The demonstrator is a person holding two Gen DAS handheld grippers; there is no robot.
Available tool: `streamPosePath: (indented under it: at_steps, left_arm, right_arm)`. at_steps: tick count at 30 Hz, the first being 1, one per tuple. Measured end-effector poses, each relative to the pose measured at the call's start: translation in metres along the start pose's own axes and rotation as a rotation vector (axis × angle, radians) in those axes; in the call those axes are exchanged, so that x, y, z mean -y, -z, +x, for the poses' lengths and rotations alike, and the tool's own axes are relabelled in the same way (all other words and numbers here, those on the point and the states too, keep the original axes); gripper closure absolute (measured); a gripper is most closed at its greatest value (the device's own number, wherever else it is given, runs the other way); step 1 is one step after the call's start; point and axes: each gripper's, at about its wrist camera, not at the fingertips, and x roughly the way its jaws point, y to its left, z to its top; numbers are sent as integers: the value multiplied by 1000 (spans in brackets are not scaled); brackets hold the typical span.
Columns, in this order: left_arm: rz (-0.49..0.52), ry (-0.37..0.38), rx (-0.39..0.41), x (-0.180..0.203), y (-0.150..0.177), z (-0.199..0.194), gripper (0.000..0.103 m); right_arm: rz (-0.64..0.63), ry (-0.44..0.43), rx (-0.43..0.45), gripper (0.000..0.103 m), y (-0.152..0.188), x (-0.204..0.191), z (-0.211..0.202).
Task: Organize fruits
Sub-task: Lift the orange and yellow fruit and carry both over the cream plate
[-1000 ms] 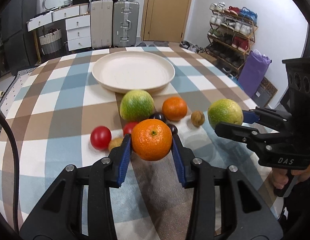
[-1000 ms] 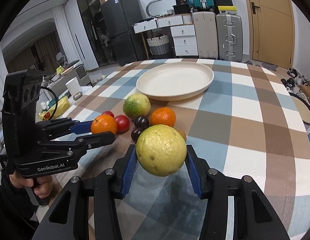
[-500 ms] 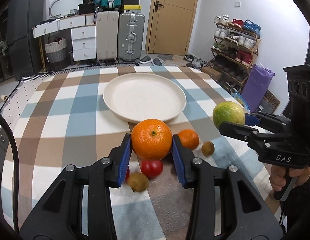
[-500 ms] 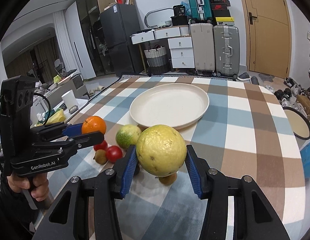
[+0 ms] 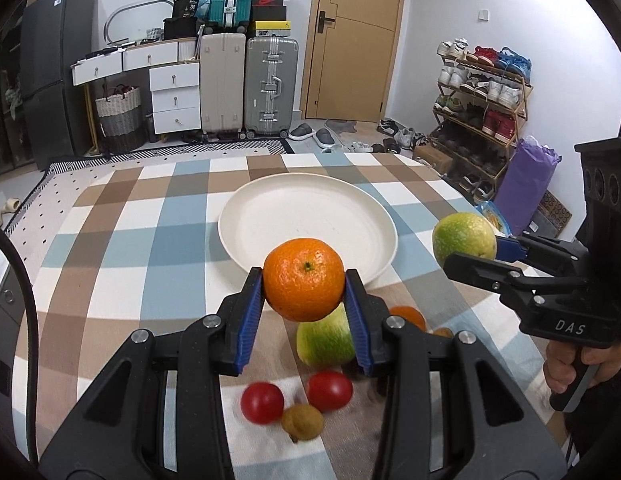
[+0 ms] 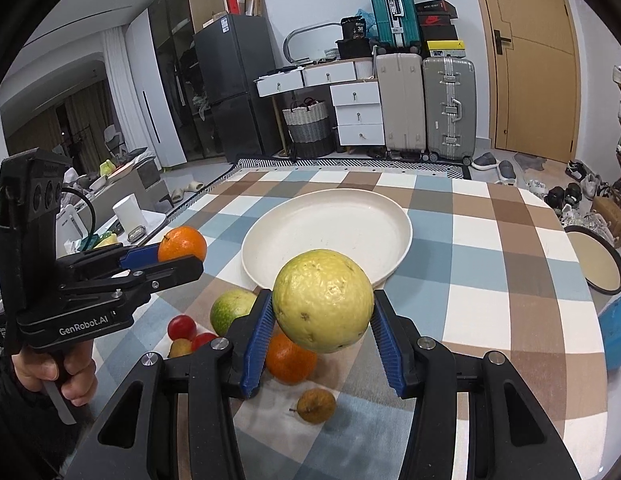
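Note:
My left gripper [image 5: 304, 280] is shut on an orange [image 5: 303, 278] and holds it in the air, near the front rim of the cream plate [image 5: 310, 204]. My right gripper [image 6: 322, 304] is shut on a yellow-green citrus [image 6: 322, 300], also raised before the plate [image 6: 342, 216]. Each gripper shows in the other's view: the right one [image 5: 470, 246] with its citrus, the left one [image 6: 182, 250] with its orange. On the checked cloth below lie a green citrus [image 5: 324, 340], a second orange [image 6: 290, 358], two red tomatoes [image 5: 328, 390] [image 5: 261, 402] and two small brown fruits [image 5: 302, 422] [image 6: 316, 406].
The plate holds nothing. A round tray [image 6: 598, 258] stands off the table's right side. Suitcases [image 5: 270, 84], drawers [image 5: 174, 96] and a shoe rack [image 5: 482, 96] stand beyond the table. A white cup [image 6: 128, 212] sits on a side surface at the left.
Both grippers have risen and moved forward with their fruit toward the plate. The fruits on the cloth now lie below and behind the fingertips.

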Motion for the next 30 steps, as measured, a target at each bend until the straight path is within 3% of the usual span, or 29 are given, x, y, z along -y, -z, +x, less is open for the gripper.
streamPosePath:
  at_steps: [12, 30]
  left_arm:
    - [-15, -21, -6, -10, -19, 30, 66]
    - [-13, -31, -82, -15, -16, 79, 66]
  right_arm:
    - [5, -8, 5, 54, -16, 4, 16]
    - [42, -2, -63, 54, -20, 20, 62]
